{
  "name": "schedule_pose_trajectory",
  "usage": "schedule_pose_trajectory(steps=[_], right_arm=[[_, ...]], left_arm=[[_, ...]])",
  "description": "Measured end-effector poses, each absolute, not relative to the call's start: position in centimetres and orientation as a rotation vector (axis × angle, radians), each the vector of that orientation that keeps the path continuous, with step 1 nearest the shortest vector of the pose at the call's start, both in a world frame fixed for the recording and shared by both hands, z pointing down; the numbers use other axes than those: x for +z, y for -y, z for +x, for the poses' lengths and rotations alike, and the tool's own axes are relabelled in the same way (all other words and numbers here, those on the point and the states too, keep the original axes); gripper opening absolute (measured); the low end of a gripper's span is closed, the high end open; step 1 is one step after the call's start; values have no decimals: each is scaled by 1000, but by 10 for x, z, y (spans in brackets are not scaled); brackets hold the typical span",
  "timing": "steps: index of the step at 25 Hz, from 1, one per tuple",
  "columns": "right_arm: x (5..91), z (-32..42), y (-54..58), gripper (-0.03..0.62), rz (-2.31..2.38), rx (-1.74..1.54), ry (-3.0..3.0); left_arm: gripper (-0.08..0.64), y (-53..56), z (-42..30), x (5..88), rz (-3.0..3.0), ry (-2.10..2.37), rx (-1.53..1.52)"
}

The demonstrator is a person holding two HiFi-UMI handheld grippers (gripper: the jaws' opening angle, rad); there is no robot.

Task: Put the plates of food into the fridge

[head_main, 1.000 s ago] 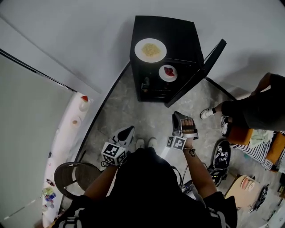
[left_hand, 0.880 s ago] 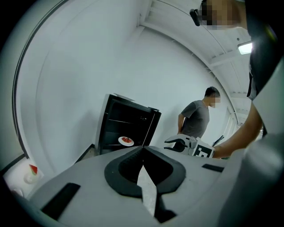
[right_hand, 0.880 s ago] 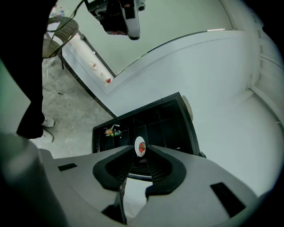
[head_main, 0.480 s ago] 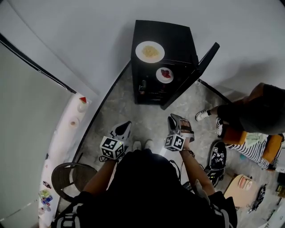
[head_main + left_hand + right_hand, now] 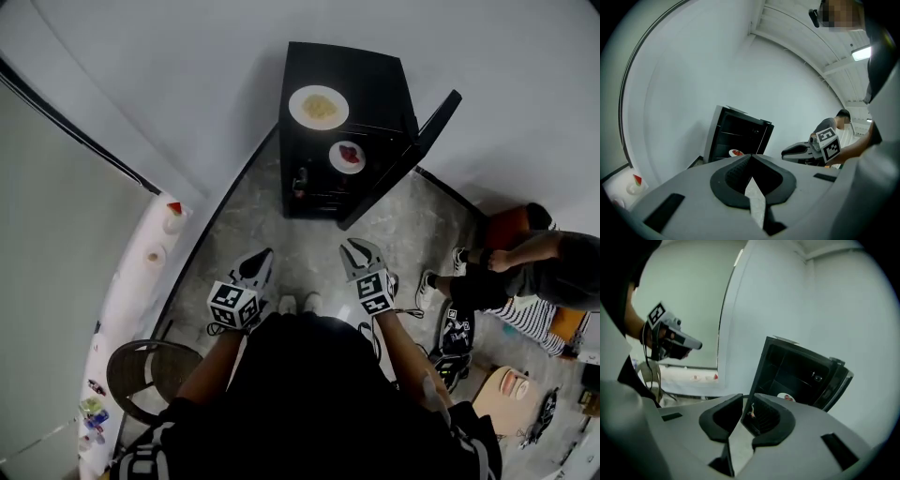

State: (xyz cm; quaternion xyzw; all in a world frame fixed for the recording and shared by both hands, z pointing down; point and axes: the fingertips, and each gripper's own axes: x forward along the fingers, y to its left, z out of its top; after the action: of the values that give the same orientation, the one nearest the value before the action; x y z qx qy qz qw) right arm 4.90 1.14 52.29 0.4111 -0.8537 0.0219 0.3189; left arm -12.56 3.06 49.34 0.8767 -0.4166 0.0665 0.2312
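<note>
Well, left gripper (image 5: 750,157): jaws pressed together, nothing in them.
right gripper (image 5: 747,397): jaws a narrow gap apart, just been closing, nothing between them.
plates: two. The yellow food plate (image 5: 319,107) sits on top of the fridge (image 5: 375,75), at 12 o'clock from the holder. The red food plate (image 5: 347,157) is at its 5 o'clock, on a shelf inside.
fridge door (image 5: 431,127): one, open.
hard to see: the lower shelves are dark, and the second person (image 5: 553,267) at 3 o'clock is cut off.

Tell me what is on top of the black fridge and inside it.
On top of the fridge sits a plate of yellow food. Inside, a small plate of red food rests on a shelf. The dark back of the shelves cannot be made out.
</note>
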Motion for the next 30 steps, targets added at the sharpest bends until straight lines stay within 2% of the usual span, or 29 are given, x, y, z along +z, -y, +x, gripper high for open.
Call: schedule_pose_trajectory(steps=[10,22,30], right_arm=[[495,25,38,91,1182,552,2571],[449,5,125,91,1195,685,2732],[430,10,169,92,1257,1039,2836]], left_arm=[[20,-23,-126,495,2385,1166,188],[21,-15,-131,500,2343,1197,211],[21,2,-132,500,2342,1204,227]])
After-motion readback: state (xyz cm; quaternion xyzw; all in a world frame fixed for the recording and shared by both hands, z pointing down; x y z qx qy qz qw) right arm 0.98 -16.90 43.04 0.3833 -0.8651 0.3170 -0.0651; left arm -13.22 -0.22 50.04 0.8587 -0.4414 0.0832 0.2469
